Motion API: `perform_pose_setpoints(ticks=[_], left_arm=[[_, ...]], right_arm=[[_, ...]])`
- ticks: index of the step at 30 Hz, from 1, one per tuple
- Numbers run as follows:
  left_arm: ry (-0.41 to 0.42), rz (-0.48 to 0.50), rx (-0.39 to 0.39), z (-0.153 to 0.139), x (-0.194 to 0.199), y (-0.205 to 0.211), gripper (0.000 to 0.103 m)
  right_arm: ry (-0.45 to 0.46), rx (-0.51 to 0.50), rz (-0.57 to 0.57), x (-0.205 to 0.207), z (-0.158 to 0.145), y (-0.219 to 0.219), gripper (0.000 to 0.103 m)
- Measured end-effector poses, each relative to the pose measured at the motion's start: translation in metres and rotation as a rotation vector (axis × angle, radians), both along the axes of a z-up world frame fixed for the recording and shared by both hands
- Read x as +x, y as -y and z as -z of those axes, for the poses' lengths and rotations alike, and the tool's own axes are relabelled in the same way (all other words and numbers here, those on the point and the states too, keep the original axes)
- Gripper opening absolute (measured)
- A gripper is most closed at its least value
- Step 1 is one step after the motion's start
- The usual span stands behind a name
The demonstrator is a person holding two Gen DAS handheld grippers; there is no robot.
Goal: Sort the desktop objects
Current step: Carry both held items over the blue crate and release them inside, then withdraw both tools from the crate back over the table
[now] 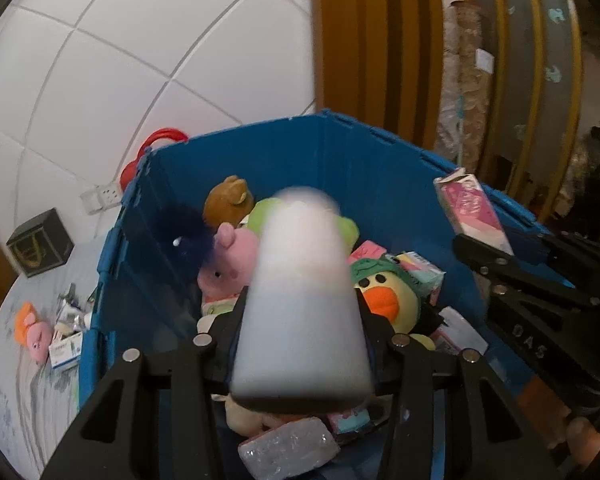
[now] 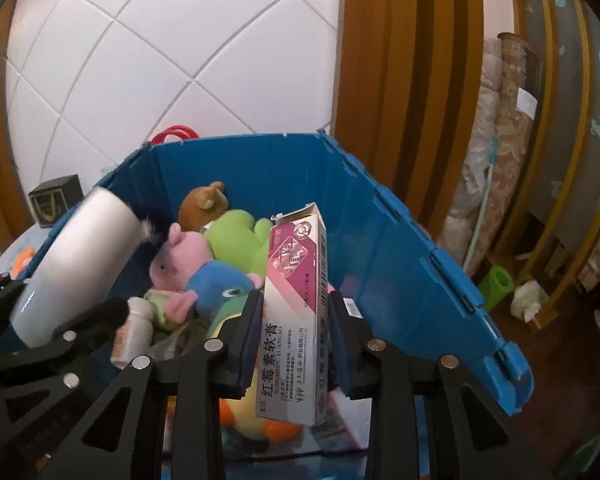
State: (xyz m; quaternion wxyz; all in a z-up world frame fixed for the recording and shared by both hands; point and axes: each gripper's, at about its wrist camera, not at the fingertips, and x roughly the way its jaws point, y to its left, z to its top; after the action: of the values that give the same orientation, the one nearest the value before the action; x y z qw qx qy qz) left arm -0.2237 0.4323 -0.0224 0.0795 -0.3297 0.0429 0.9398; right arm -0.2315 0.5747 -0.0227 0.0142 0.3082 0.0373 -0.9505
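- The blue crate fills most of what I see from both wrists; it stands open, with a white tiled wall behind it.
- My left gripper is partly open around a white bottle, one black finger pressed to each of its sides. The bottle points forward over the crate and looks blurred in the left view.
- From the right wrist I see that same bottle at the left, tilted over the crate's near left corner.
- My right gripper is clamped on a pink and white medicine box. The box stands upright between the pads, its top flap open, above the crate's contents.
- Inside the crate lies a heap of soft toys: a brown bear, a green plush, a pink pig and a yellow duck.
- A small pill bottle lies among the toys near the left side.
- On the desk to the crate's left sits a dark box.
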Motion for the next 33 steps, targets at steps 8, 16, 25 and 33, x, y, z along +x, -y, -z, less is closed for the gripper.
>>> perform_pose_setpoints(ticks=[8, 16, 25, 33], left_arm=[[-0.021, -0.036, -0.018, -0.002, 0.012, 0.003, 0.08], [-0.044, -0.047, 0.005, -0.016, 0.03, 0.022, 0.08], [-0.104, -0.091, 0.024, -0.032, 0.06, 0.071, 0.08], [-0.127, -0.137, 0.05, -0.033, 0.088, 0.174, 0.08]], right_arm=[[-0.019, 0.016, 0.017, 0.009, -0.003, -0.013, 0.091], [-0.046, -0.006, -0.001, 0.03, -0.017, -0.015, 0.103], [-0.063, -0.006, -0.031, 0.046, -0.029, 0.022, 0.103], [-0.121, 0.002, -0.088, 0.074, -0.048, 0.119, 0.103]])
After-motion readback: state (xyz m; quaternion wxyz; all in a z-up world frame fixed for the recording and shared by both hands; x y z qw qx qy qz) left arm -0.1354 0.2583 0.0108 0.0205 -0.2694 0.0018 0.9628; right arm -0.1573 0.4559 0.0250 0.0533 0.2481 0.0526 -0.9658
